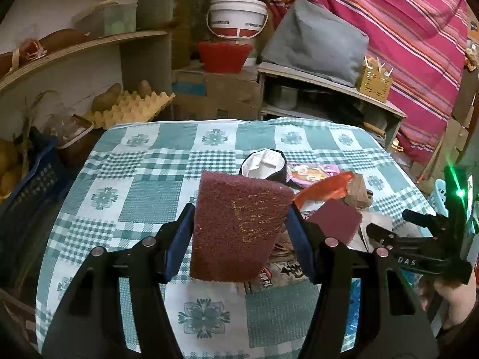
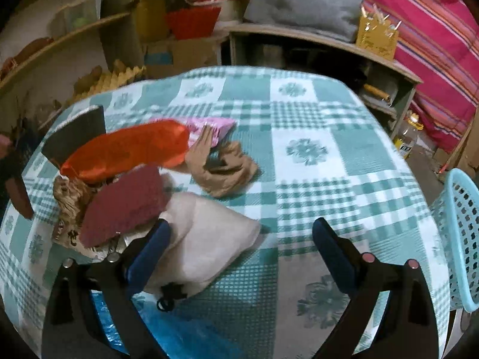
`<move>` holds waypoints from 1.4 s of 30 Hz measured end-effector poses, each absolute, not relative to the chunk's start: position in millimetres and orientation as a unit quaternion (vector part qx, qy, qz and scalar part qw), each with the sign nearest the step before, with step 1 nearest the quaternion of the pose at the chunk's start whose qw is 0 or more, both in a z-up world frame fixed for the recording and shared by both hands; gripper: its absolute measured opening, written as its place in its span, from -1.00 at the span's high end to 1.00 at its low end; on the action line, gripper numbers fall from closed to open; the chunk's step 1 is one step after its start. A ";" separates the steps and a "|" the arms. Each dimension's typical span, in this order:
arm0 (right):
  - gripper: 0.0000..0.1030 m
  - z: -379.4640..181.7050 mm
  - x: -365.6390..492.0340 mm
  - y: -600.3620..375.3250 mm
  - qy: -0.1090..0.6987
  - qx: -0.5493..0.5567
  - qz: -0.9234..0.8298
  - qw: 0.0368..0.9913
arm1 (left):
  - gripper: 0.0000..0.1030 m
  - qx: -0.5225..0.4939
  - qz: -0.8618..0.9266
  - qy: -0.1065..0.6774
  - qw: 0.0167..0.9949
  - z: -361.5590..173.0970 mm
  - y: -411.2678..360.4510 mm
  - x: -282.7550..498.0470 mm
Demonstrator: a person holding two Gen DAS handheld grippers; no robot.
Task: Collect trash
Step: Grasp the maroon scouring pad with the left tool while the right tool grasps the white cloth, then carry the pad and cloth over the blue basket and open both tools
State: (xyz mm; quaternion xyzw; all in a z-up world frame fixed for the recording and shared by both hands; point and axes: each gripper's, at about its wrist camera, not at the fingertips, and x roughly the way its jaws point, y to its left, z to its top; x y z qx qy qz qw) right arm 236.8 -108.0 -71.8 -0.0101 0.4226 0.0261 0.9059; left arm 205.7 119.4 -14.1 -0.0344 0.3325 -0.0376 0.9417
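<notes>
The left gripper (image 1: 239, 224) holds a maroon scouring pad (image 1: 239, 227) lifted above the bench (image 1: 143, 191); its jaws are closed onto the pad's two side edges, and the pad stands tilted, filling the gap between the blue pads (image 1: 179, 239). The bench wears a teal-and-white checked cloth.

In the left wrist view the rest of the trash lies at about two o'clock from the held pad: a black cup with a white lining (image 1: 265, 166) on its side, a pink snack wrapper (image 1: 308, 173) just beside it, an orange plastic wrapper (image 1: 323, 190), a crumpled brown paper (image 1: 357, 191), and a second maroon scouring pad (image 1: 335, 221) resting on printed packets.

The right gripper (image 2: 242, 254) hangs over the bench with its jaws wide apart and nothing between them. Its left finger (image 2: 146, 254) sits over the edge of a beige cloth pouch (image 2: 206, 239); whether they touch I cannot tell. In the right wrist view the second pad (image 2: 125, 206) lies at ten o'clock from the gripper, overlapping the pouch's far edge, with the orange wrapper (image 2: 125, 149) beyond it and the brown paper (image 2: 224, 170) at twelve o'clock. A blue plastic sheet (image 2: 167, 329) lies under the gripper at the near edge. A light blue perforated basket (image 2: 461, 239) stands off the bench at three o'clock.
</notes>
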 end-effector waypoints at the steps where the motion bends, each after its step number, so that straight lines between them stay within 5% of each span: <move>1: -0.69 -72.5 237.6 -107.7 0.424 -0.008 0.033 0.905 | -0.16 -0.034 -0.038 0.333 0.942 -14.2 119.0 206.4; 5: -0.05 -73.6 239.7 -106.8 0.433 0.003 0.066 0.899 | -0.16 -0.034 -0.040 0.331 0.942 -14.3 115.8 209.2; 7: 0.07 -76.2 240.6 -105.1 0.440 0.010 0.081 0.894 | -0.16 -0.034 -0.042 0.331 0.942 -13.8 112.8 210.3; 11: 0.68 -76.0 240.1 -101.7 0.439 0.014 0.103 0.892 | -0.16 -0.029 -0.042 0.326 0.944 -11.3 105.7 209.6; 13: 0.78 -72.4 237.4 -101.3 0.432 0.009 0.106 0.896 | -0.16 -0.031 -0.042 0.324 0.945 -9.8 103.1 208.7; 42: 0.84 16.9 144.7 -319.4 0.297 0.061 -0.064 0.951 | -0.17 -0.026 -0.166 0.303 0.938 15.2 -80.1 204.0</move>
